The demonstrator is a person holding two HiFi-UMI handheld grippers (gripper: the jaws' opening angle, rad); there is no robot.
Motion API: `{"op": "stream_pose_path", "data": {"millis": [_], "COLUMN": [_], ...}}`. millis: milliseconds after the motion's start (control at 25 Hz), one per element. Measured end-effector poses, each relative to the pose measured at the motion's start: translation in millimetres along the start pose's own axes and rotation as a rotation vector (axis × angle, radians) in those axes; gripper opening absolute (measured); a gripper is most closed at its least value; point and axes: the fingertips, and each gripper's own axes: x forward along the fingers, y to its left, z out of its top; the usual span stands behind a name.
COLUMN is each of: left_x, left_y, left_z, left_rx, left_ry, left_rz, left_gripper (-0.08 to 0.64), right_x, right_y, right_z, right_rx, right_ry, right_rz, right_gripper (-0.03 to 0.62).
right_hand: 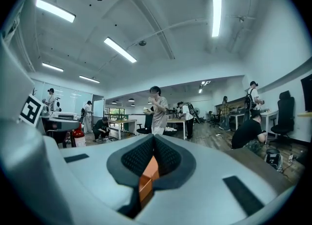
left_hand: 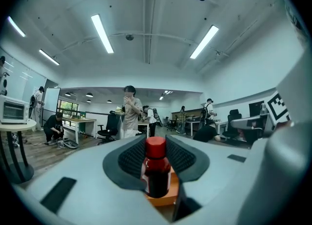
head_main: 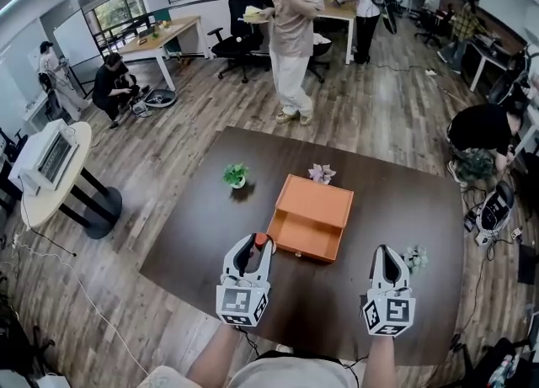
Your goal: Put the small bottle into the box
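A small dark bottle with a red cap (head_main: 261, 240) stands upright between the pads of my left gripper (head_main: 256, 245), which is shut on it just left of the orange box (head_main: 313, 216). The box lies with its lid open on the dark brown table (head_main: 194, 235). In the left gripper view the bottle (left_hand: 156, 173) fills the gap between the jaws, with the box (left_hand: 171, 190) right behind it. My right gripper (head_main: 386, 253) hovers to the right of the box, jaws together and holding nothing. In the right gripper view, the box (right_hand: 145, 182) shows through the slit between the pads.
A small green potted plant (head_main: 236, 176) and a pink flower ornament (head_main: 321, 173) stand behind the box. Another small plant (head_main: 414, 257) sits beside the right gripper. A person (head_main: 290, 33) stands beyond the table's far edge. A round white table with a microwave (head_main: 52, 157) is at the left.
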Motion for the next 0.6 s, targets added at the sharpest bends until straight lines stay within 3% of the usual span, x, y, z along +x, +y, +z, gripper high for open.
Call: {"op": "stream_pose_path", "data": {"millis": [600], "left_x": [76.4], "left_y": [-34.7], "left_z": [-55.9], "left_rx": [0.005], "left_ry": [0.123], "left_rz": [-0.109], "left_gripper": [0.129], "right_x": [35.7], "right_y": [-18.8], "right_z": [-50.4], "right_rx": [0.063], "right_ry": [0.089], "right_rz": [-0.001], "right_gripper": [0.002]}}
